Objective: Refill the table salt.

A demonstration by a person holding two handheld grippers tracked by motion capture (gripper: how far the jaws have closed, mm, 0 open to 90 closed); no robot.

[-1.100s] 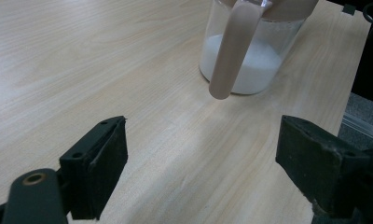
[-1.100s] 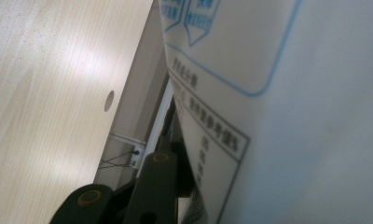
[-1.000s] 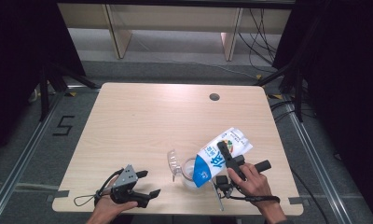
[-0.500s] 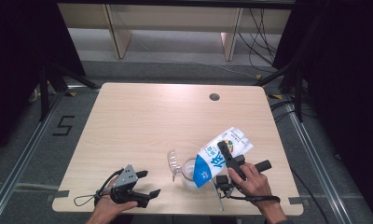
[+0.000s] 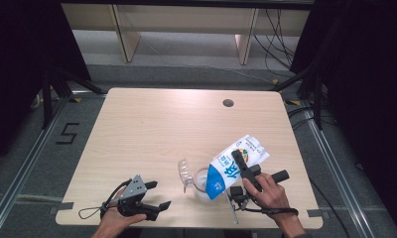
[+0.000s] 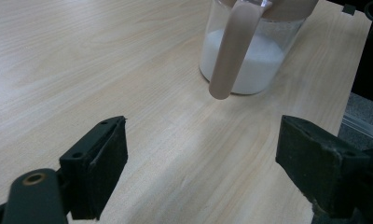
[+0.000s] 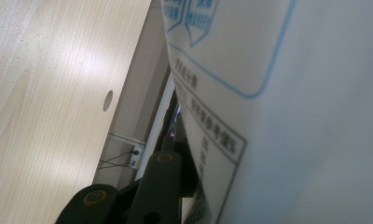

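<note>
A white and blue milk carton [image 5: 249, 148] is tipped with its lower end over a clear glass jug [image 5: 198, 181] near the table's front edge. My right gripper [image 5: 244, 167] is shut on the carton's body. In the right gripper view the carton [image 7: 292, 116] rises close up beside one black finger [image 7: 162, 184]; the other finger is hidden behind it. The jug [image 6: 250, 65] holds white liquid in its bottom and its handle [image 6: 232, 51] points at my left gripper [image 6: 203, 172]. That left gripper [image 5: 158, 194] rests open on the table at the front left, a little short of the jug.
The wooden table [image 5: 152, 129] has a small round hole [image 5: 228, 103] at the back right. Metal frame rails [image 5: 28, 163] run along the floor on both sides, and cables lie behind the table.
</note>
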